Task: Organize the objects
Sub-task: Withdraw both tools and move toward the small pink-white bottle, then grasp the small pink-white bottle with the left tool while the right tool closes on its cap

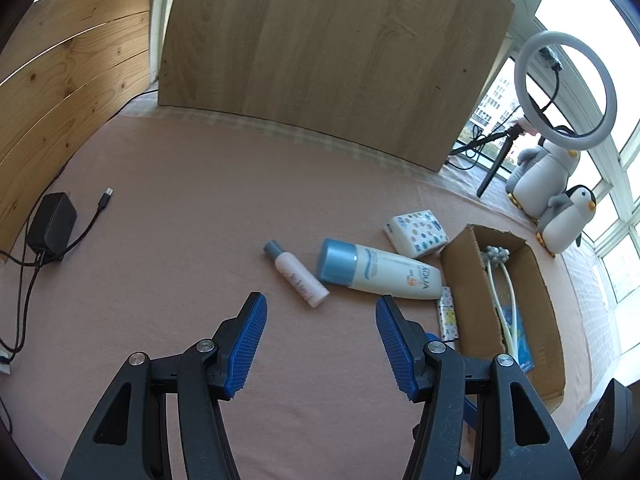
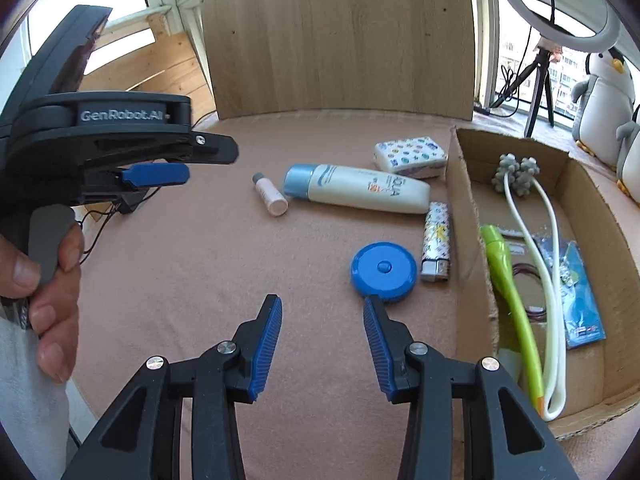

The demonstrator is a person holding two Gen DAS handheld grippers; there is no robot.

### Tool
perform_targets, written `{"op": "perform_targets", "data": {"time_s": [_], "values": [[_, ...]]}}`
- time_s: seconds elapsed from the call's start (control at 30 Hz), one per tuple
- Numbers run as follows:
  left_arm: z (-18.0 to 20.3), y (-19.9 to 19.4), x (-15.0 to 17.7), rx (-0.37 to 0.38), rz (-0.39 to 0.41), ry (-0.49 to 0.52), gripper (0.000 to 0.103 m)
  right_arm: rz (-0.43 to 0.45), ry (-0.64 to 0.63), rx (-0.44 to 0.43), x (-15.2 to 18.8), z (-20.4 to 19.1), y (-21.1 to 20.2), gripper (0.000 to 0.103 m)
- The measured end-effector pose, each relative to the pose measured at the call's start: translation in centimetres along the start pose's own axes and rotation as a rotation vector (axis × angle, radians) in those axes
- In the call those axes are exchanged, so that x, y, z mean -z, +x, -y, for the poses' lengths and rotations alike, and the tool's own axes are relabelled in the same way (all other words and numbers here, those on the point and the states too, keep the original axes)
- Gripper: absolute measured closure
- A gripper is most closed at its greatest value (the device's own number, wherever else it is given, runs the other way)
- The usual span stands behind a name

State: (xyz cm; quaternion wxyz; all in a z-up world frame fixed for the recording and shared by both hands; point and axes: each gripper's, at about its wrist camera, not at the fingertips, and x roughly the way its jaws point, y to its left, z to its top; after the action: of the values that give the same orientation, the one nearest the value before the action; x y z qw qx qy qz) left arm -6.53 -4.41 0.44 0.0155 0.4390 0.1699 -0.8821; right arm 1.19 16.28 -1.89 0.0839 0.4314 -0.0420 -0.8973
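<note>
Loose on counter [image 2: 200, 280], awaiting boxing: lotion bottle [image 2: 356, 190], small bottle [image 2: 270, 196], tissue pack [image 2: 410, 156], lighter [image 2: 436, 240], blue disc [image 2: 384, 270], possibly a tape measure. Cardboard box [image 2: 464, 208] part-filled. Left gripper [image 1: 318, 312] and right gripper [image 2: 322, 312]: spread wide, empty.

left tool [image 1: 318, 310] hides most of the blue disc [image 1: 433, 338].

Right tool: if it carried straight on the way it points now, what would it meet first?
Most likely the blue round tape measure: it lies on the pink cloth just ahead of the open right tool, slightly to its right. The lighter and the big lotion bottle lie farther on. Depth is hard to judge through the fisheye.
</note>
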Motion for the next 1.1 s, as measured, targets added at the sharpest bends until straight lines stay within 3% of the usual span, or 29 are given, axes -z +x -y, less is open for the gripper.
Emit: {"op": "perform_targets", "data": {"time_s": [0.17, 0.33, 0.57, 0.87, 0.93, 0.97, 1.03, 1.1], "values": [[-2.1, 1.3, 0.7, -0.036, -0.022, -0.024, 0.042, -0.011, 0.017, 0.002, 0.4, 0.5, 0.3, 0.064], [-1.5, 4.4, 1.1, -0.046, -0.061, -0.014, 0.042, -0.015, 0.0, -0.02, 0.3, 0.0, 0.5, 0.064], [-2.3, 9.2, -0.6, -0.07, -0.109, -0.082, 0.042, -0.052, -0.038, -0.051, 0.6, -1.0, 1.9, 0.064], [-2.0, 11.9, -3.5, -0.067, -0.104, -0.116, 0.043, -0.08, -0.045, -0.064, 1.0, -0.9, 2.8, 0.064], [-1.5, 12.3, -3.8, -0.076, -0.11, -0.082, 0.047, -0.08, -0.044, -0.061, 0.9, -0.9, 2.8, 0.064], [-1.3, 12.3, -3.7, -0.069, -0.115, -0.071, 0.053, -0.078, -0.045, -0.061, 0.8, -0.8, 2.8, 0.064], [-1.1, 12.4, -3.5, -0.067, -0.124, -0.055, 0.077, -0.075, -0.046, -0.062, 0.6, -0.9, 2.9, 0.064], [-1.0, 12.3, -3.1, -0.053, -0.127, -0.048, 0.082, -0.075, -0.052, -0.064, 0.4, -0.9, 3.0, 0.064]]}}
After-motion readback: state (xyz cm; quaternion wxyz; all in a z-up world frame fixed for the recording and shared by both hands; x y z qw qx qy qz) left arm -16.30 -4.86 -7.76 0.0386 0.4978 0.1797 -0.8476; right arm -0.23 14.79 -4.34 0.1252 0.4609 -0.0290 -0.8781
